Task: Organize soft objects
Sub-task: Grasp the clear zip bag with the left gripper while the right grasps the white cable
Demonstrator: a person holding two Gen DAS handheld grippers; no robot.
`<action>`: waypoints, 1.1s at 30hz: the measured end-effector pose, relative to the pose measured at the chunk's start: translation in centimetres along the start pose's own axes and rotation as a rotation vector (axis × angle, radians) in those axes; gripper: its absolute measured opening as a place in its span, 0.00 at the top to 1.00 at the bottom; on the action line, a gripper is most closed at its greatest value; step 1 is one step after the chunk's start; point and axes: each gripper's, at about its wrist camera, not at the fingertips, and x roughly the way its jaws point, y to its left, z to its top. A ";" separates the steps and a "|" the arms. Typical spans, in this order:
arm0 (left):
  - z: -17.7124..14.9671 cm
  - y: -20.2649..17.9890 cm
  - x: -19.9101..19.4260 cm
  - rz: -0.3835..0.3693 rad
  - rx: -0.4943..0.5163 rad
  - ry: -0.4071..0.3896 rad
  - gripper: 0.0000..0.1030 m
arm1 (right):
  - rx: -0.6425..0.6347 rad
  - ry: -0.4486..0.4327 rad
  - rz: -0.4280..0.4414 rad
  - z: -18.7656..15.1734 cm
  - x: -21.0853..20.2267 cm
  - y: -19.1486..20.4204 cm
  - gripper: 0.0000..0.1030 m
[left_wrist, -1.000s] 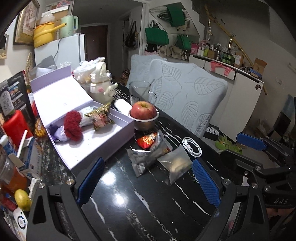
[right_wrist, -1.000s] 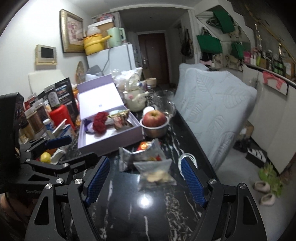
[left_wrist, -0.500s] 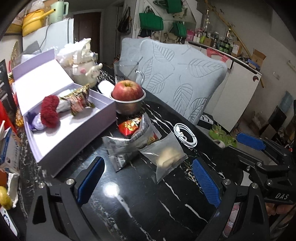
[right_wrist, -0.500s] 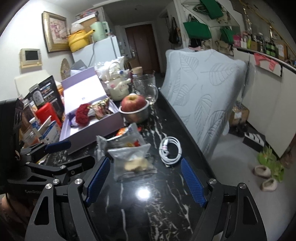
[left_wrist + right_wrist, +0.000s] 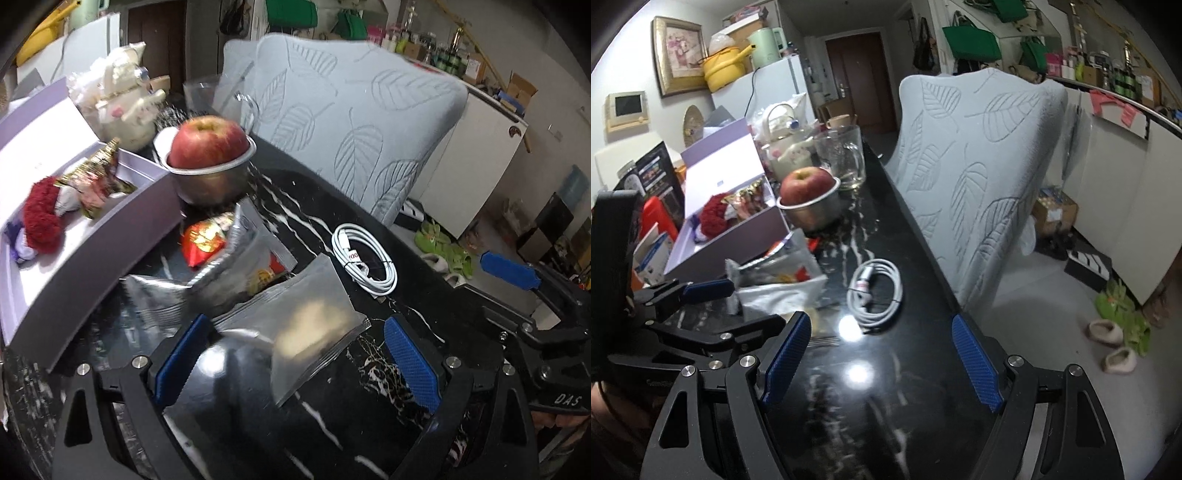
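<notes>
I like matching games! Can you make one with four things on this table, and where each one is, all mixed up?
Things:
1 apple
2 white cable
3 red fluffy thing
4 clear pouch

Places:
A in the purple box
B between the left gripper fingers
C in the metal bowl
D coiled on the bare black table

Pairs: 1-C, 2-D, 3-A, 4-B

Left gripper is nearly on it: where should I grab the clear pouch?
Take the clear pouch by its near flat edge, coming from above and in front. It lies flat on the table, lump mid-pouch; the left gripper already straddles that end, open.
</notes>
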 end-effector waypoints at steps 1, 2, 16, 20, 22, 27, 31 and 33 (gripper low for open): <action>0.1 -0.1 0.6 -0.002 -0.003 0.013 0.06 | -0.007 0.006 -0.006 0.0 0.3 -0.2 0.22; 0.1 -0.2 1.1 -0.003 -0.005 0.027 0.06 | -0.013 0.012 -0.014 0.1 0.7 -0.5 0.22; 1.3 -0.6 5.0 -0.041 -0.045 0.114 0.11 | 0.034 0.044 0.016 0.5 2.6 -3.0 0.22; 1.0 -0.8 4.8 -0.009 0.001 0.086 0.37 | 0.048 0.055 0.021 0.4 3.1 -3.3 0.22; 1.0 -0.8 4.6 -0.035 0.003 0.084 0.44 | 0.051 0.057 0.021 0.5 3.2 -3.3 0.22; 1.0 -1.0 3.2 -0.058 0.035 0.053 0.45 | 0.056 0.064 0.019 0.6 3.7 -3.0 0.22; 0.7 -0.9 1.2 -0.050 0.058 0.014 0.45 | 0.038 0.071 0.011 1.0 4.4 -2.4 0.22; 0.7 -0.7 0.4 -0.035 0.061 0.000 0.45 | 0.034 0.078 0.012 1.2 5.0 -2.1 0.22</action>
